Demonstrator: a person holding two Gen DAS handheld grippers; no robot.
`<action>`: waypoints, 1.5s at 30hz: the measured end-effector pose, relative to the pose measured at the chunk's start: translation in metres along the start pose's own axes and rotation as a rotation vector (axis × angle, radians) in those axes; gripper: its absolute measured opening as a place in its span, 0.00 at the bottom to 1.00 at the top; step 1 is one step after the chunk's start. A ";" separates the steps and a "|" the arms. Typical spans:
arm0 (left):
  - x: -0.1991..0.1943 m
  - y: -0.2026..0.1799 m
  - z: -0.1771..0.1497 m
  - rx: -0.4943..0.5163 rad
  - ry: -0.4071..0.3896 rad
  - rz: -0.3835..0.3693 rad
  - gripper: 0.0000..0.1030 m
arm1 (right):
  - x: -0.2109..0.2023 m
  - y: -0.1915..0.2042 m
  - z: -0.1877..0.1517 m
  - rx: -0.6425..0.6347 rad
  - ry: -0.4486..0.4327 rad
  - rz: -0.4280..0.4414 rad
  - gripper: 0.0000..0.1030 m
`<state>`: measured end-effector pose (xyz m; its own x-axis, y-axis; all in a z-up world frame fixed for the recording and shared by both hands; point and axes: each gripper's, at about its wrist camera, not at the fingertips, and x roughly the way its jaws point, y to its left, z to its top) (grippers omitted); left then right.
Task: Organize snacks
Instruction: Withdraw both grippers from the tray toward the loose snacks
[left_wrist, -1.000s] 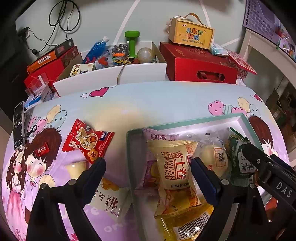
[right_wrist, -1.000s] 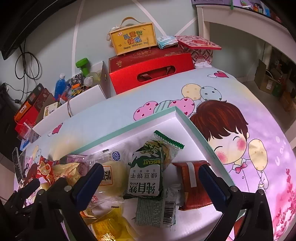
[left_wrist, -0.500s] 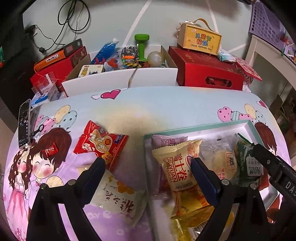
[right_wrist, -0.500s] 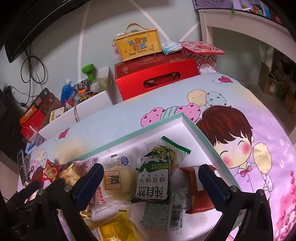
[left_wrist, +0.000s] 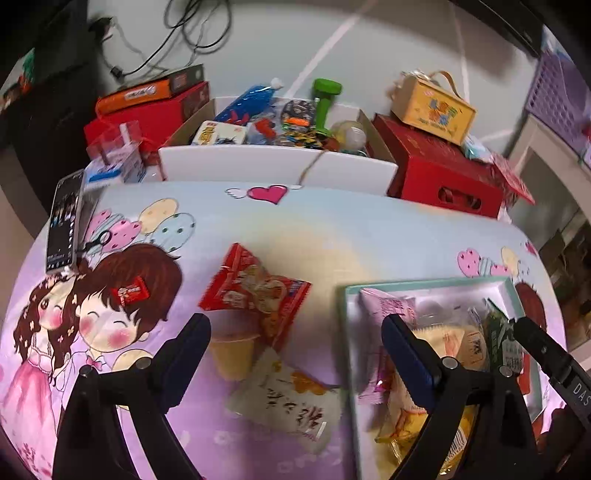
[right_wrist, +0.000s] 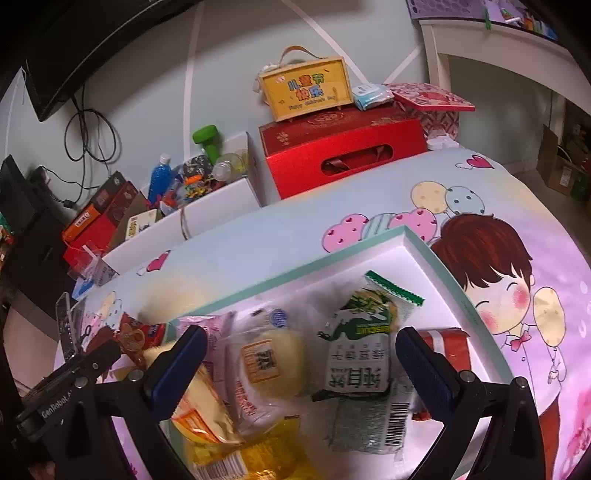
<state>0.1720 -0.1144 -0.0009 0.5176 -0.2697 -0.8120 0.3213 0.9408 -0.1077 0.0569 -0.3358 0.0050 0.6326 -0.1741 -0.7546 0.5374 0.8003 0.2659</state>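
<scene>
A teal-rimmed white box (left_wrist: 424, 285) (right_wrist: 332, 258) holds several snack packs: a green biscuit pack (right_wrist: 360, 350), a round bun pack (right_wrist: 269, 362), a yellow swiss roll pack (left_wrist: 439, 343), a pink pack (left_wrist: 388, 306). Outside it on the cloth lie a red snack pack (left_wrist: 255, 291), a jelly cup (left_wrist: 231, 354) and a white pack (left_wrist: 291, 402). My left gripper (left_wrist: 295, 347) is open and empty above the jelly cup and white pack. My right gripper (right_wrist: 299, 362) is open and empty above the box.
A phone (left_wrist: 64, 218) lies at the cloth's far left edge. Behind the table stand a white carton of toys (left_wrist: 277, 166), a red gift box (left_wrist: 443, 177) (right_wrist: 343, 158) with a yellow case (right_wrist: 306, 90) on it, and red boxes (left_wrist: 144, 110).
My left gripper has moved left, off the box and over the loose snacks on the cloth. My right gripper has drawn back a little; both stay open.
</scene>
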 end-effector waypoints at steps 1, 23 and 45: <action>-0.001 0.008 0.001 -0.018 -0.002 0.008 0.91 | -0.001 0.003 0.000 -0.002 -0.004 0.005 1.00; -0.018 0.141 -0.012 -0.251 0.027 0.146 0.91 | -0.010 0.136 -0.034 -0.273 -0.033 0.204 1.00; 0.032 0.180 -0.006 -0.324 0.056 -0.019 0.91 | 0.045 0.206 -0.078 -0.384 0.108 0.282 0.71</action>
<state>0.2419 0.0481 -0.0493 0.4669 -0.2846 -0.8372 0.0568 0.9545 -0.2928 0.1524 -0.1343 -0.0216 0.6513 0.1243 -0.7486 0.0958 0.9651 0.2436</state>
